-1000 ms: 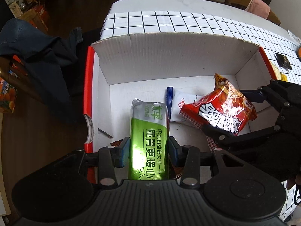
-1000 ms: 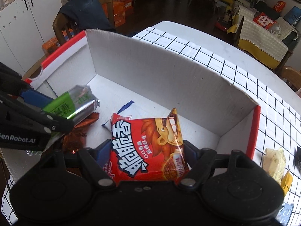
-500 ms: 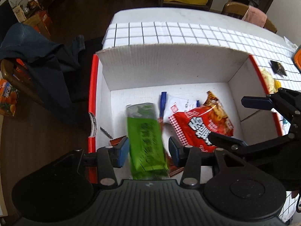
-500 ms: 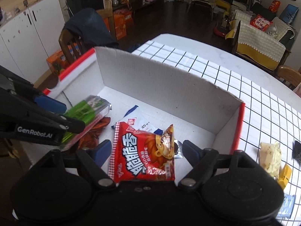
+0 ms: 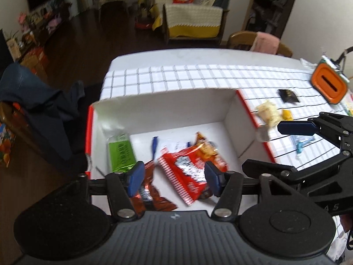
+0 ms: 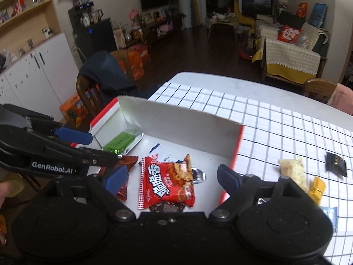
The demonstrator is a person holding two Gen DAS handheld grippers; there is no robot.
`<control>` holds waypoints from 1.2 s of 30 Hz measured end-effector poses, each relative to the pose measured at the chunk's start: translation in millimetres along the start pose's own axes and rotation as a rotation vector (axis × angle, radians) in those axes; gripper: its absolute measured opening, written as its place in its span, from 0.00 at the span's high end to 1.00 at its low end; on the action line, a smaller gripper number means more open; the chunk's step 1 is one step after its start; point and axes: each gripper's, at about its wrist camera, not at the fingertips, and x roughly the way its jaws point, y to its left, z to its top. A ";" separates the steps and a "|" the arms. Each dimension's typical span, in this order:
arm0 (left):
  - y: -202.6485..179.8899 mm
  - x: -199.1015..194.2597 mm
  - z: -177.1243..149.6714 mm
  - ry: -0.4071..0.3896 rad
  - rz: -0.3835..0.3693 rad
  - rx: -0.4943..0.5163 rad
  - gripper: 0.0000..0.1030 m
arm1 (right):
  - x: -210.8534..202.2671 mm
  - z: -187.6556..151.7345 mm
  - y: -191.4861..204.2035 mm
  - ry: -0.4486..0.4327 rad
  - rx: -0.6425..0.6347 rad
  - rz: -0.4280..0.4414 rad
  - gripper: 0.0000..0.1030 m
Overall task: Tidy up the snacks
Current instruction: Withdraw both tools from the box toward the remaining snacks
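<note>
A white cardboard box (image 5: 165,108) with red edges sits on the checked tablecloth. In it a green packet (image 5: 120,152) lies along the left wall, and a red noodle-snack packet (image 5: 189,165) lies in the middle beside a brown foil wrapper (image 5: 150,194). My left gripper (image 5: 174,178) hangs above the box's near side, its jaws opening and nothing between its pads. To its right my right gripper (image 5: 271,148) is over the box's right wall. The right wrist view shows the right gripper (image 6: 172,178) above the red packet (image 6: 165,183), jaws opening and clear of it, with the left gripper (image 6: 92,146) near the green packet (image 6: 120,141).
Loose snacks lie on the cloth right of the box (image 6: 176,125): a pale bar (image 6: 292,170), a yellow sweet (image 6: 316,188), a black sachet (image 6: 336,164) and a blue wrapper (image 6: 329,214). An orange holder (image 5: 328,84) stands at the far right. A chair with a dark jacket (image 6: 106,75) is left of the table.
Both grippers let go: the green packet and the red packet dropped onto the box floor. Both grippers rose and pulled back from the box, jaws wider.
</note>
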 end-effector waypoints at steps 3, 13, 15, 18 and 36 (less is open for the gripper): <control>-13.9 -9.9 -0.2 -0.043 -0.026 0.017 0.34 | -17.6 -4.9 -10.3 -0.029 0.027 -0.008 0.14; -76.8 -21.5 3.5 -0.101 -0.105 0.097 0.22 | -62.8 -33.2 -62.7 -0.079 0.112 -0.066 0.14; -90.4 -20.9 4.0 -0.109 -0.114 0.106 0.22 | -70.0 -39.6 -73.5 -0.084 0.123 -0.076 0.13; -111.5 -18.0 4.5 -0.116 -0.136 0.122 0.21 | -79.2 -49.1 -89.4 -0.091 0.141 -0.092 0.11; -243.2 42.3 1.3 -0.078 -0.144 0.179 0.18 | -106.9 -100.6 -223.0 -0.024 0.127 -0.151 0.00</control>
